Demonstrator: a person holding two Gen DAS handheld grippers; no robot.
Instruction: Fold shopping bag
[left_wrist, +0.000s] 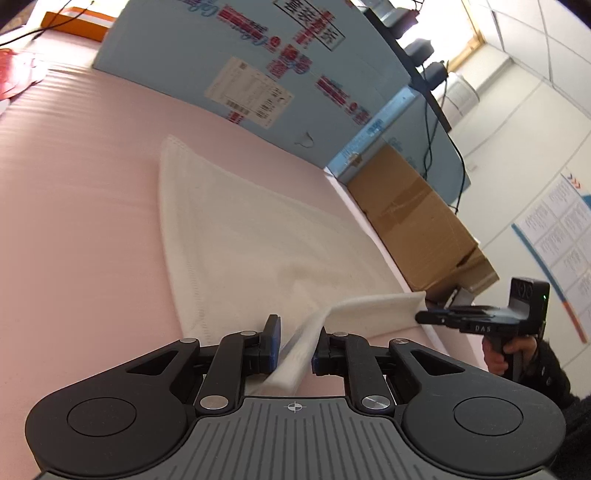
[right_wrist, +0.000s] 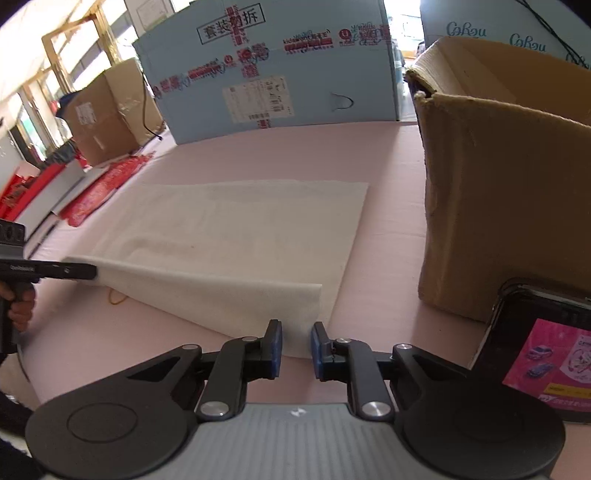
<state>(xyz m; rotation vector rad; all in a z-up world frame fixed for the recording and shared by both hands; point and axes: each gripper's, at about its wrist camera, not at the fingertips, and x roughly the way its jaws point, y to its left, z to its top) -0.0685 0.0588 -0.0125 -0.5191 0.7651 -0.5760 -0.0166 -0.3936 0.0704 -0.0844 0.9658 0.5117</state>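
White shopping bag (right_wrist: 236, 236) lies flat on the pink worktop (right_wrist: 388, 177), near edge lifted. Left hand-held gripper (left_wrist: 295, 341) part-open around that edge; right hand-held gripper (right_wrist: 296, 345) part-open, empty. Cardboard box (right_wrist: 498, 184) crowds the bag's right.

I'm working in what looks like an office used as a storeroom. My landmark is the big blue carton (right_wrist: 269, 70) with its shipping label. It stands at the far edge of a pink-covered table (right_wrist: 391, 229). Right of the carton is an open brown cardboard box (right_wrist: 498, 192), left of it another brown box (right_wrist: 103, 114), above it suspended ceiling tiles (left_wrist: 532, 40).
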